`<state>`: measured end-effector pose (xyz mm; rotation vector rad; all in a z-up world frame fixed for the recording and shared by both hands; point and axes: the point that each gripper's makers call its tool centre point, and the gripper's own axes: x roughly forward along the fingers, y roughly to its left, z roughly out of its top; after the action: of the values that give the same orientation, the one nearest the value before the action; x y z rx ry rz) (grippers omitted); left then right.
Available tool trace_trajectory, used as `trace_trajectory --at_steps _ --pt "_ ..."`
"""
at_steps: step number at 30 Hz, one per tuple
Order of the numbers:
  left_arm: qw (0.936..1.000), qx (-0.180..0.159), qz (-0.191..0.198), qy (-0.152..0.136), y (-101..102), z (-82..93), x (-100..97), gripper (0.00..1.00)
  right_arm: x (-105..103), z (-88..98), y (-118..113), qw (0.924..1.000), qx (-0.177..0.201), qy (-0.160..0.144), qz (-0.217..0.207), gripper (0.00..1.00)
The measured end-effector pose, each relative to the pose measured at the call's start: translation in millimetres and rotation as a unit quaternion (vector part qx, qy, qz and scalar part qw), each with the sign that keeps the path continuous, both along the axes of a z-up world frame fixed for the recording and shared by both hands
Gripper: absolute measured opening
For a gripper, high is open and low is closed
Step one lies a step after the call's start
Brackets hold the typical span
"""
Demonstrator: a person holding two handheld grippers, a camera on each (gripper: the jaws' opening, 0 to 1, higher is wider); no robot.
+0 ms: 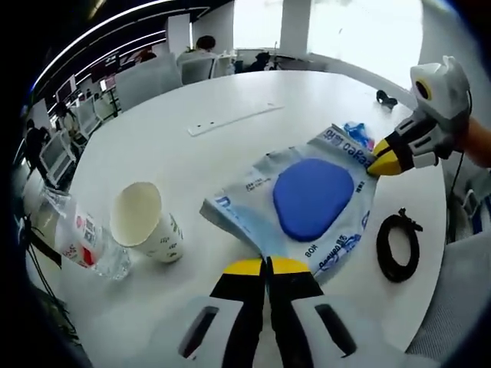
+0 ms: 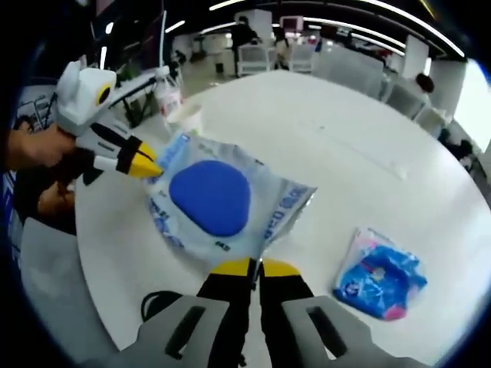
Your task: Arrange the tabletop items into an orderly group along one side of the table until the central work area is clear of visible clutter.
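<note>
A round white table carries a paper cup and a plastic bottle at lower left, a blue-and-white packet in the centre, a black cable coil at right, and a small blue-pink pack.

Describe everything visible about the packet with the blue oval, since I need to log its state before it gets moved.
The packet is a flat, crinkly pouch of pale, glossy plastic film with blue print and a large blue oval pad showing through its middle. It lies on the white table, stretched between the two grippers: the left gripper is shut on one edge, the right gripper on the opposite edge. A black cable coil lies just beside it, apart.
</note>
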<state>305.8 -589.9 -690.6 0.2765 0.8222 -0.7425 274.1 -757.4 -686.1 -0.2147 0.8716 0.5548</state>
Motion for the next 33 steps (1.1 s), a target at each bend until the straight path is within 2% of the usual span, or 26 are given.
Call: trace_trajectory --at_steps 25,33 --pt "0.9997 0.017 0.012 -0.007 -8.9 -17.6 34.9 0.0 30.3 -21.0 -8.1 0.9995 0.021 0.006 -0.025 0.0" --pt "0.9991 0.038 0.013 -0.013 -12.7 -30.6 42.6 0.0 33.7 -33.7 -9.4 0.9992 0.025 0.015 -0.029 0.0"
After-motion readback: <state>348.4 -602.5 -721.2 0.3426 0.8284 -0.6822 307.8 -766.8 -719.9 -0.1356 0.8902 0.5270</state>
